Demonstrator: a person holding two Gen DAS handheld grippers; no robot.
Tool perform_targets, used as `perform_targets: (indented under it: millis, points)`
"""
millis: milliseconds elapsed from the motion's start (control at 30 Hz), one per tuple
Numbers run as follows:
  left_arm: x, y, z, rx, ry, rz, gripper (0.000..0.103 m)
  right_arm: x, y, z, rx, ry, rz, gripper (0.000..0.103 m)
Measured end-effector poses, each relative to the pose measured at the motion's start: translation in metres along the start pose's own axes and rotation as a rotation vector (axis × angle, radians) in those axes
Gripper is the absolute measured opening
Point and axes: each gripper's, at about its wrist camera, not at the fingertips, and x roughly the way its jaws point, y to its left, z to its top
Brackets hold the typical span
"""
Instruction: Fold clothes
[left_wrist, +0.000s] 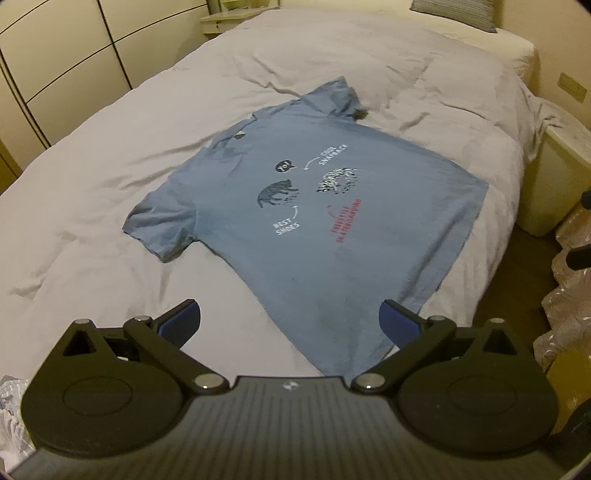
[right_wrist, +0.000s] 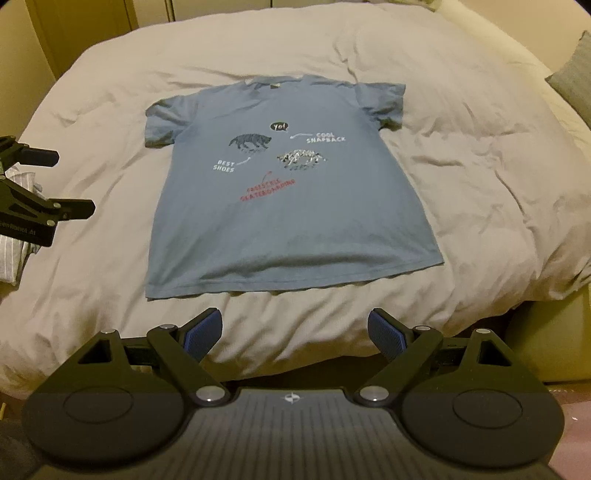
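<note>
Bedroom setting: wide bed with rumpled pale grey duvet (right_wrist: 461, 147), cream wardrobe doors (left_wrist: 66, 48) alongside. Item: blue short-sleeved cotton T-shirt (right_wrist: 291, 206), printed front up, spread flat at the middle of the duvet, hem toward the foot edge, both sleeves out. Left gripper (left_wrist: 290, 325): black, blue-padded fingers spread wide, holding nothing, over the shirt's lower corner. Right gripper (right_wrist: 295, 334): likewise spread and empty, just short of the hem.
</note>
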Motion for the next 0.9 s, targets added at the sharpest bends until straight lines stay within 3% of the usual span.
perform_targets:
  millis: [200,433,700,900]
  points:
    - [-0.013,0.0,0.0,0.018,-0.022,0.018,0.102,-0.003,0.008,0.003,-0.019,-0.013,0.011,0.088]
    - [-0.016,0.028,-0.015,-0.018,-0.001,0.045,0.102,0.011,0.029,0.017,-0.05,0.01,0.034,0.088]
    - [0.025,0.089,-0.016,-0.043,0.042,0.039,0.102,0.055,0.061,0.061,-0.093,0.05,0.019,0.087]
    - [0.075,0.159,0.002,0.053,0.026,0.083,0.102,0.095,0.109,0.118,-0.232,-0.016,0.053,0.07]
